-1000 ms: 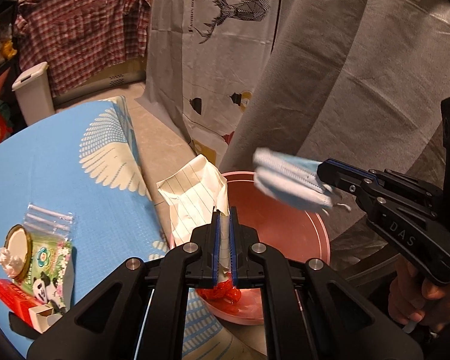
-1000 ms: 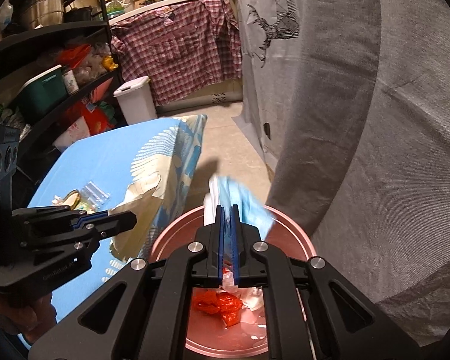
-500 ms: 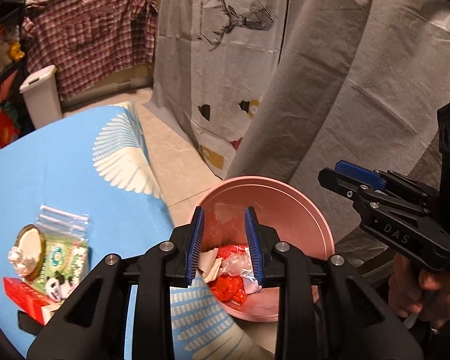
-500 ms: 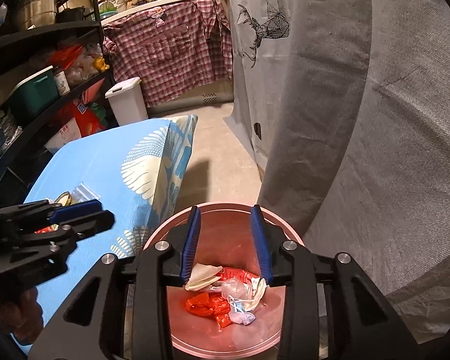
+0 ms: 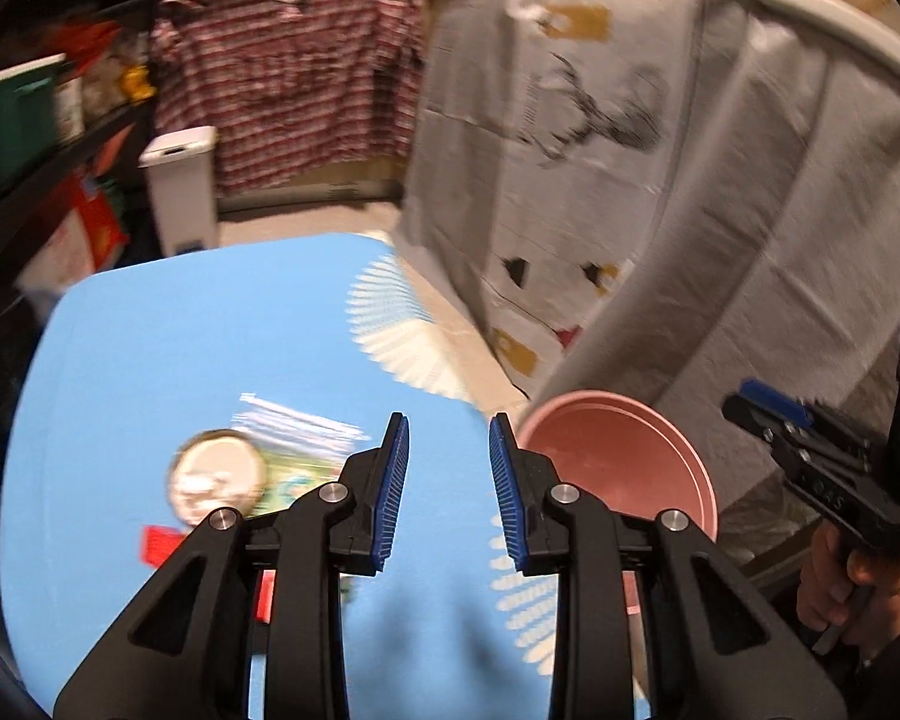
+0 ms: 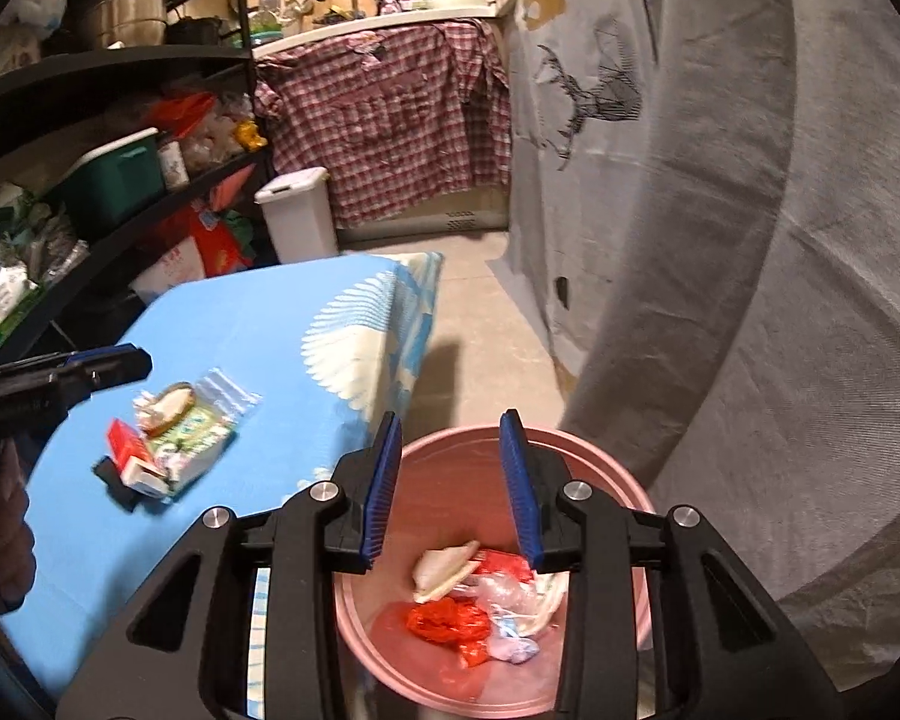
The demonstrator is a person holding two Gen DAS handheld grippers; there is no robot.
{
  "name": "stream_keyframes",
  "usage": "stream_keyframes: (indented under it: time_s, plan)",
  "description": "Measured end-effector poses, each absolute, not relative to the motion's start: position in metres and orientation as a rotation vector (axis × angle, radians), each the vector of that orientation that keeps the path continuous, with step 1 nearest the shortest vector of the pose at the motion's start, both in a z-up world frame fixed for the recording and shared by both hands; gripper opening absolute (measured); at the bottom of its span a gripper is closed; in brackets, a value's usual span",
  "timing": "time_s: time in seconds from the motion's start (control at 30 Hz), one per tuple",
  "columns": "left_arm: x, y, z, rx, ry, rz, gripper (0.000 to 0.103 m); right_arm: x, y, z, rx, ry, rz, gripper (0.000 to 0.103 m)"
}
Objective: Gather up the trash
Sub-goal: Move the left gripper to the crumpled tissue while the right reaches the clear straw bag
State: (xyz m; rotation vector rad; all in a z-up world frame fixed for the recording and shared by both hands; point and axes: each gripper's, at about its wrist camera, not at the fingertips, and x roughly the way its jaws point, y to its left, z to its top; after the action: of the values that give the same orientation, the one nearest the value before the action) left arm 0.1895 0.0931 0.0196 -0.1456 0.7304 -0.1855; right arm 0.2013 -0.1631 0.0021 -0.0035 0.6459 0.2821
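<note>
With both loads now lying in the pink bin (image 6: 624,492) on the floor beside the table (image 5: 168,360), the right gripper (image 6: 450,486) hangs above it, jaws parted and empty. The left gripper (image 5: 448,480), also released, has swung back over the table toward the remaining litter pile (image 6: 168,450), blurred here, probably packets and a lid.

Dark shelving (image 6: 90,138) lines one wall; plaid cloth (image 6: 390,114) hangs under a counter; beige floor (image 6: 486,324).
</note>
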Motion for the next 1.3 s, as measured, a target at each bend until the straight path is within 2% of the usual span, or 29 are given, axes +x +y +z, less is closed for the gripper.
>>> stream_keyframes:
  time_s: [0.07, 0.17, 0.37, 0.6, 0.8, 0.9, 0.97, 1.0, 1.03, 1.1, 1.3]
  plan:
    - [0.187, 0.114, 0.023, -0.161, 0.717, -0.147, 0.028, 0.200, -0.152, 0.005, 0.001, 0.632, 0.314, 0.020]
    - [0.186, 0.144, 0.024, -0.187, 0.709, -0.091, 0.028, 0.201, -0.131, 0.005, -0.004, 0.619, 0.368, 0.011]
    - [0.187, 0.185, 0.016, -0.219, 0.727, -0.015, 0.022, 0.206, -0.084, 0.000, -0.027, 0.614, 0.482, 0.010]
    - [0.188, 0.206, -0.006, -0.223, 0.776, 0.001, 0.022, 0.229, -0.025, -0.019, -0.051, 0.660, 0.619, 0.011]
    - [0.190, 0.218, -0.021, -0.248, 0.811, 0.002, 0.022, 0.253, 0.012, -0.043, -0.090, 0.712, 0.663, 0.013]
    - [0.193, 0.221, -0.028, -0.271, 0.830, -0.009, 0.022, 0.267, 0.024, -0.058, -0.108, 0.752, 0.673, 0.024]
    - [0.197, 0.220, -0.034, -0.273, 0.848, -0.017, 0.023, 0.277, 0.032, -0.068, -0.123, 0.784, 0.684, 0.037]
    - [0.198, 0.219, -0.036, -0.271, 0.855, -0.021, 0.025, 0.281, 0.036, -0.073, -0.131, 0.796, 0.683, 0.039]
    - [0.199, 0.217, -0.039, -0.268, 0.863, -0.024, 0.033, 0.285, 0.038, -0.077, -0.135, 0.806, 0.683, 0.040]
    - [0.202, 0.214, -0.042, -0.262, 0.867, -0.024, 0.041, 0.294, 0.042, -0.085, -0.138, 0.830, 0.685, 0.041]
    - [0.211, 0.212, -0.054, -0.273, 0.891, -0.030, 0.042, 0.311, 0.050, -0.102, -0.142, 0.882, 0.687, 0.041]
